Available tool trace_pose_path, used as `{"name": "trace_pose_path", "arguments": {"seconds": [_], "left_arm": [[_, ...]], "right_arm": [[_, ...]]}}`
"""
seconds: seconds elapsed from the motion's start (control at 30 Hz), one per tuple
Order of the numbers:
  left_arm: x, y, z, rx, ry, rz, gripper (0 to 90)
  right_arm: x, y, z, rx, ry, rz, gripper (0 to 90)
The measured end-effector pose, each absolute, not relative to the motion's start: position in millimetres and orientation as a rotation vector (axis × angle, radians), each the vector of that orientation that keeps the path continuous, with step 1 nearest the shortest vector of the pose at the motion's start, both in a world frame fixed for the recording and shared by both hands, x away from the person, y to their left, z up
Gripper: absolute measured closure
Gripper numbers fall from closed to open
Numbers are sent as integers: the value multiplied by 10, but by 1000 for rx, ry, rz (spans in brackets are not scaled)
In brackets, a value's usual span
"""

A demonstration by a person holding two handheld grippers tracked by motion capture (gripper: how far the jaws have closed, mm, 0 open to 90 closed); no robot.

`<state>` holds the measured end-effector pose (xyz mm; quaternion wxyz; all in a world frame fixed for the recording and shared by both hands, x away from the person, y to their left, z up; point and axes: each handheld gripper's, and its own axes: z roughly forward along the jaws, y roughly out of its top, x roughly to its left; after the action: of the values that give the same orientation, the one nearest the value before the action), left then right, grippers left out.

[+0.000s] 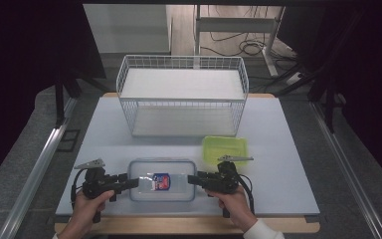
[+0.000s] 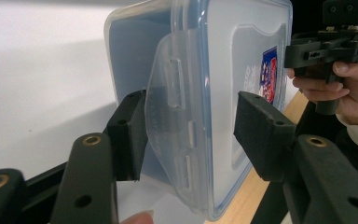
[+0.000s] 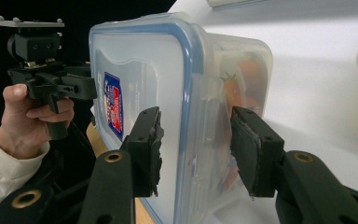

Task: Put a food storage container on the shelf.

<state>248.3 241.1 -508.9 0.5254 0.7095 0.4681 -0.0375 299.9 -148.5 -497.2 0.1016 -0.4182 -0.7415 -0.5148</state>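
Clear plastic box (image 1: 162,179) with a blue-sealed snap lid sits flat on the bench (image 1: 288,149), bottom centre of the high view, near the front edge. Red-and-blue sticker (image 1: 161,181) on the lid.

Left gripper (image 1: 133,182) comes in from the lower left of the frame, at the box's left end. In the left gripper view its jaws are spread, one on each side of the lid's side latch (image 2: 175,116); the lower-left jaw looks to be touching or just beside the latch flap, while the other stands apart from the lid. Not clamped.

Right gripper (image 1: 193,179) comes in from the lower right, at the box's right end. In the right gripper view its jaws are also spread and straddle the lid edge and latch (image 3: 209,126) there; one is over the lid top, one is beside the box wall. Can't tell whether either pad is touching. Something orange (image 3: 244,77) shows blurred through the box wall; can't tell what it is.

Each gripper is held by a hand: left hand (image 1: 87,206), right hand (image 1: 236,204).

Green tray (image 1: 224,149) sits on the bench just behind the right gripper, centre-right of the frame. White wire basket (image 1: 181,94) with two levels stands at the far side of the bench, upper centre.
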Motion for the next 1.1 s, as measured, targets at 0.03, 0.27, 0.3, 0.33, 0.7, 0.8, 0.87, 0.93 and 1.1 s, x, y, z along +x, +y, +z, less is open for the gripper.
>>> {"name": "trace_pose_path", "arguments": {"seconds": [0.03, 0.27, 0.3, 0.33, 0.7, 0.8, 0.87, 0.93, 1.1], "left_arm": [[2478, 2406, -5076, 1702, 1117, -81, 463], [2469, 2384, -5026, 1706, 1100, -46, 462], [2469, 2380, -5013, 1710, 1092, -38, 461], [2467, 2372, -4993, 1710, 1088, -30, 460], [2544, 2294, -4894, 1713, 1060, -1, 458], [2575, 2273, -4860, 1716, 1047, 9, 458], [2594, 2259, -4826, 1717, 1041, 15, 458], [2619, 2246, -4790, 1717, 1034, 23, 457], [2702, 2217, -4679, 1718, 1015, 39, 457]], "right_arm": [[2997, -1484, -4972, -1234, -2192, -1529, 544], [2995, -1495, -4938, -1215, -2210, -1560, 544], [2994, -1499, -4926, -1213, -2212, -1563, 544], [2995, -1503, -4914, -1208, -2217, -1571, 544], [3028, -1565, -4780, -1195, -2247, -1626, 542], [3042, -1587, -4748, -1193, -2253, -1636, 542], [3052, -1604, -4725, -1193, -2253, -1645, 542], [3064, -1619, -4695, -1191, -2256, -1654, 542], [3125, -1650, -4581, -1186, -2270, -1670, 541]]}}
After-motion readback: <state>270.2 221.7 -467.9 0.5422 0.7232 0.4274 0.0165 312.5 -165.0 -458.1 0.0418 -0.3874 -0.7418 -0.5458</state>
